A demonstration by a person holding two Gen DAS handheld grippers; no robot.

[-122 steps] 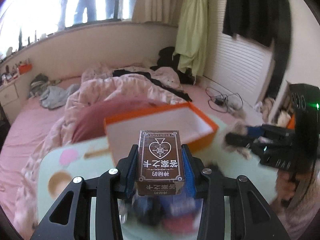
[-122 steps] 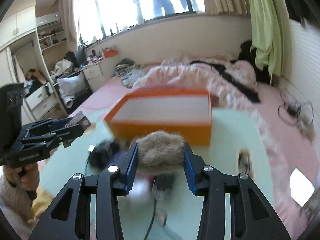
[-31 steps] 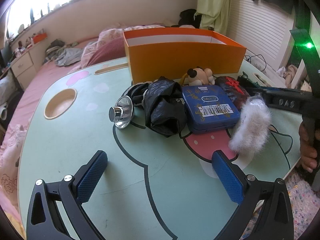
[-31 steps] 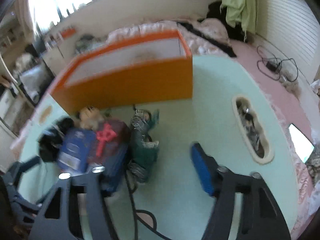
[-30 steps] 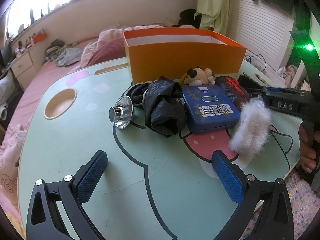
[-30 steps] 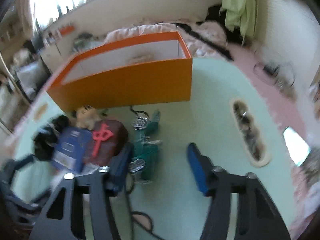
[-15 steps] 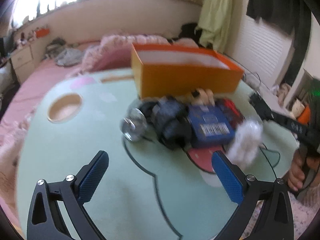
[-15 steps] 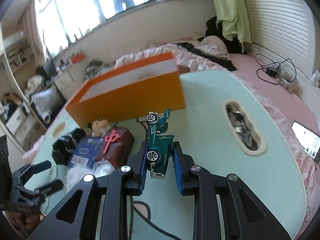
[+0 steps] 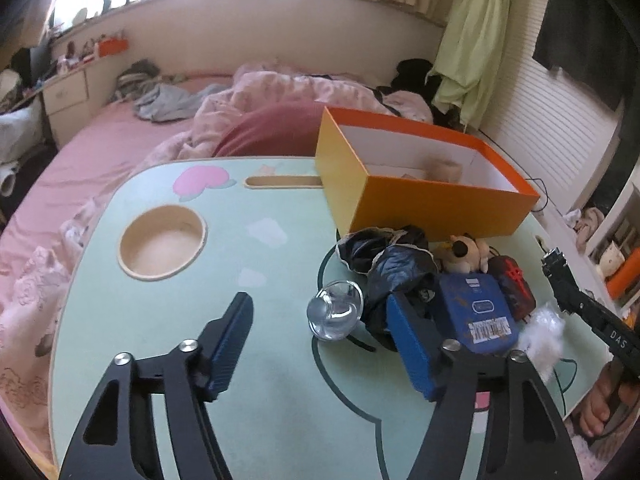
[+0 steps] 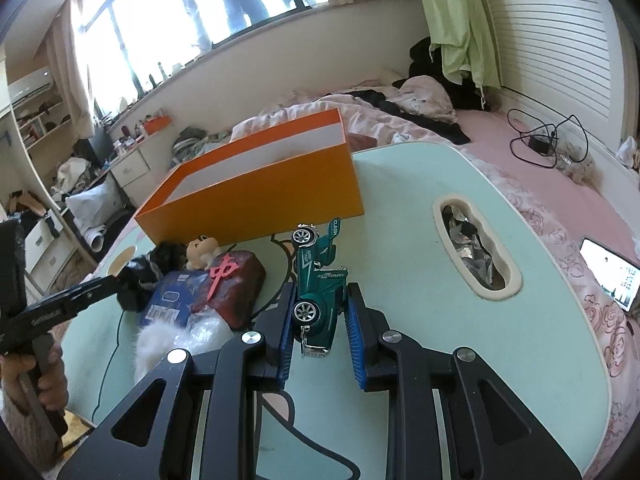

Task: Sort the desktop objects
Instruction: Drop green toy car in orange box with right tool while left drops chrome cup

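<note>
My left gripper (image 9: pixel 319 299) hangs over the pale green table (image 9: pixel 180 280), its jaws closing. A shiny clear cup-shaped piece (image 9: pixel 334 310) lies between the blue pads, untouched, nearer the right one. Beside it are a black cloth (image 9: pixel 396 268), a blue tin (image 9: pixel 476 312), a dark red pouch (image 9: pixel 514 288), a small plush toy (image 9: pixel 466 250) and a white fluff (image 9: pixel 544 332). My right gripper (image 10: pixel 320 300) is shut on a green toy car (image 10: pixel 316 304), held nose-up just above the table. The orange box (image 10: pixel 256 196) stands open behind it.
A round cup recess (image 9: pixel 162 242) sits at the table's left and a long slot (image 10: pixel 476 246) filled with crumpled bits at its right. A bed with pink covers lies beyond the table. A phone (image 10: pixel 612 274) rests on the bed at the right.
My left gripper's jaws have narrowed from wide open and the view has swung over the shiny piece. My right gripper closed on the green car and has since kept still.
</note>
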